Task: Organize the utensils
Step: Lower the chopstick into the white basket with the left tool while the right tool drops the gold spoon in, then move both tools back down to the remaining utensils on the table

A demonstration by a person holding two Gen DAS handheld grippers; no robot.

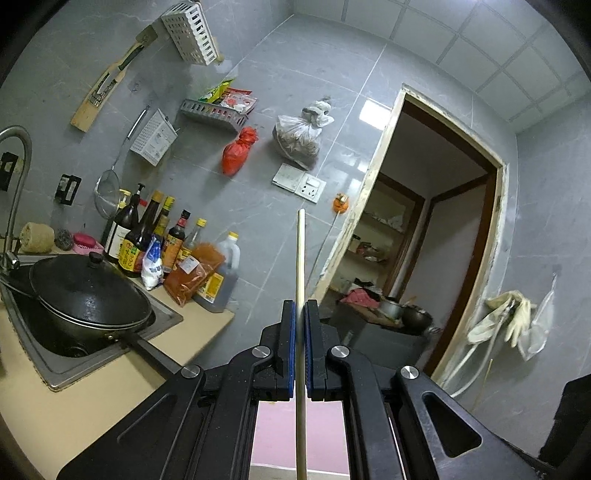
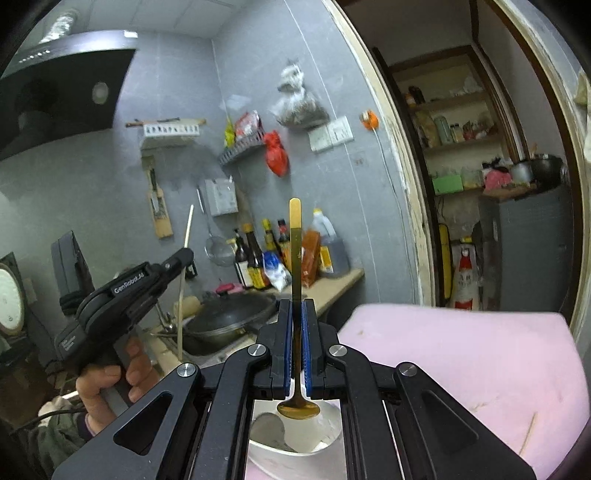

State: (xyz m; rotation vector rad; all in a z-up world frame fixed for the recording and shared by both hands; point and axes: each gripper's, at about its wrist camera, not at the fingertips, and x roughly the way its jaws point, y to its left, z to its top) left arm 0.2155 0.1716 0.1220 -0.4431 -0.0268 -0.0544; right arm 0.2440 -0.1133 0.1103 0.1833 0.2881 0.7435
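Observation:
My left gripper [image 1: 300,306] is shut on a pale wooden chopstick [image 1: 300,258], held upright in the air with its tip pointing up toward the wall. It also shows in the right wrist view [image 2: 184,258], at the left, with the chopstick [image 2: 188,229] sticking up. My right gripper [image 2: 296,304] is shut on a gold spoon [image 2: 295,236], handle up, bowl end [image 2: 298,410] hanging down over a white bowl [image 2: 295,454]. The bowl stands on a pink mat [image 2: 461,362].
A black wok with lid [image 1: 85,288] sits in the sink [image 1: 48,369]. Sauce bottles [image 1: 166,240] line the counter by the wall. A white perforated holder [image 1: 190,33] and a grey rack [image 1: 212,112] hang on the wall. An open doorway [image 1: 424,240] is to the right.

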